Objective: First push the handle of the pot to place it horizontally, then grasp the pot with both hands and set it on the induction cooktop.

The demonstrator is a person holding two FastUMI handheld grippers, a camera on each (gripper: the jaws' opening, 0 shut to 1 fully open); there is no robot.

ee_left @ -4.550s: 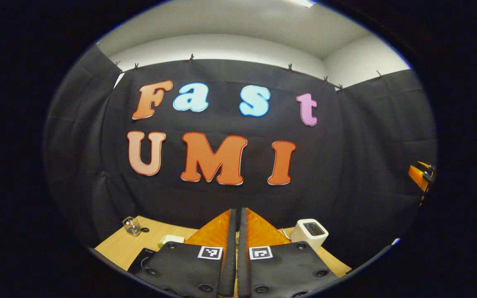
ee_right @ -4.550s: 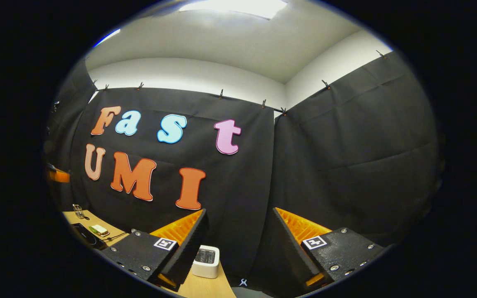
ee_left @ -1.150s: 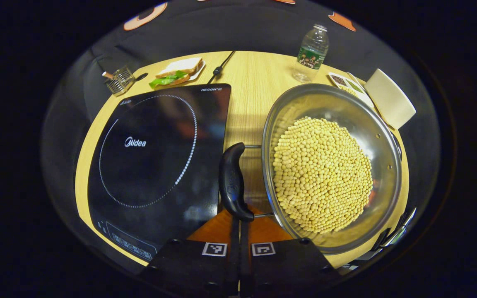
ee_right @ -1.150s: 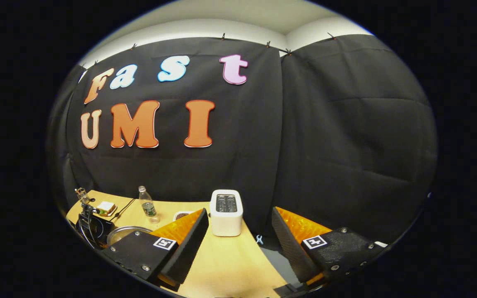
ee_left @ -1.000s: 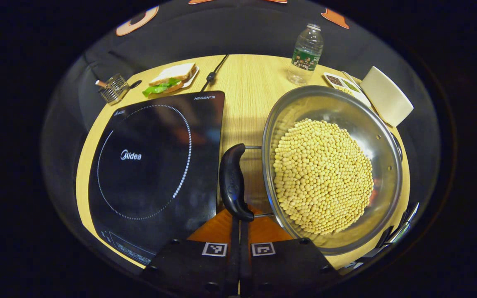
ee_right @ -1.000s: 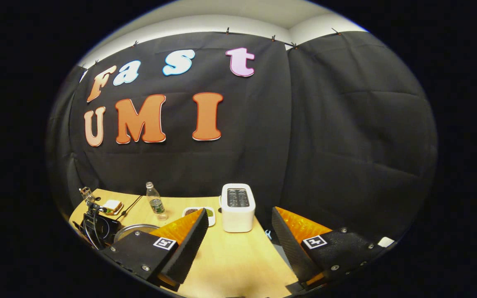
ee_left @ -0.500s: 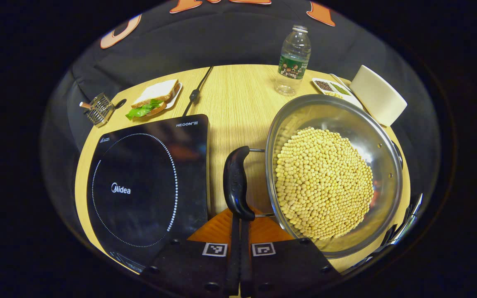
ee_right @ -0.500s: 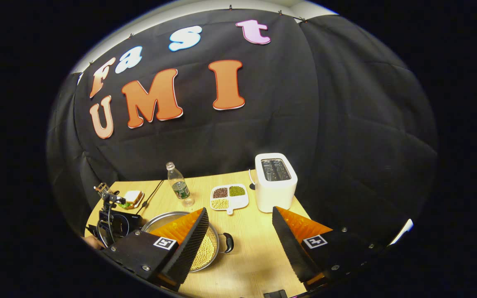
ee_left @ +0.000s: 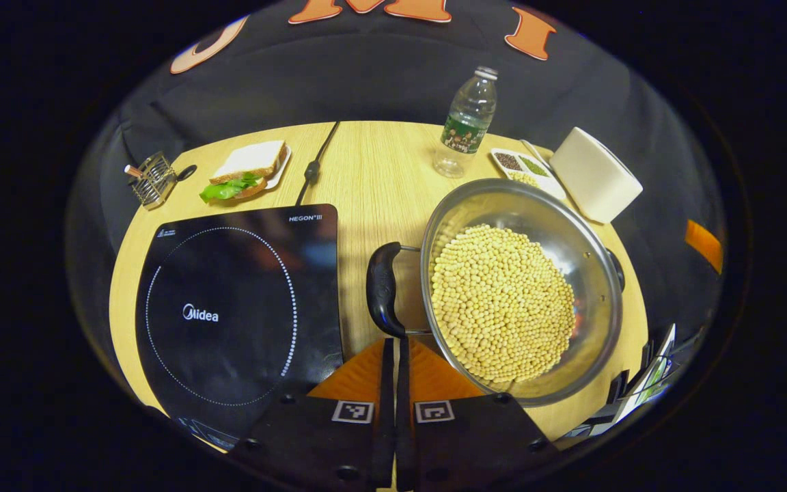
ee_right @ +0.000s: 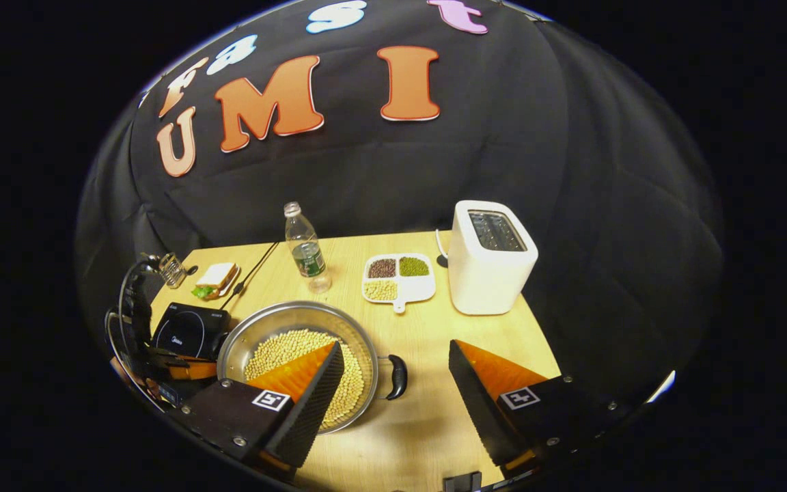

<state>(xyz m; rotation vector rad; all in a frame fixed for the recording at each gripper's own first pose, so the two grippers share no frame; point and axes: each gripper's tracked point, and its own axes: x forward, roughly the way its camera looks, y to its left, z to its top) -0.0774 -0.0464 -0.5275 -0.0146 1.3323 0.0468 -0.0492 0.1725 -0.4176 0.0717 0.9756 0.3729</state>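
Pot handle (ee_left: 384,290) just ahead of left gripper (ee_left: 395,352), jaws together.

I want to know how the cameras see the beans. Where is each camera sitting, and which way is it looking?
Left gripper view: rides on the left gripper, close above the table, looking down at the pot, its near handle and the induction cooktop; its own shut fingers show at the bottom.
Right gripper view: rides on the right gripper, higher and farther back, looking across the table; its own open fingers show.
Both see the pot, cooktop, bottle, toaster and sandwich.
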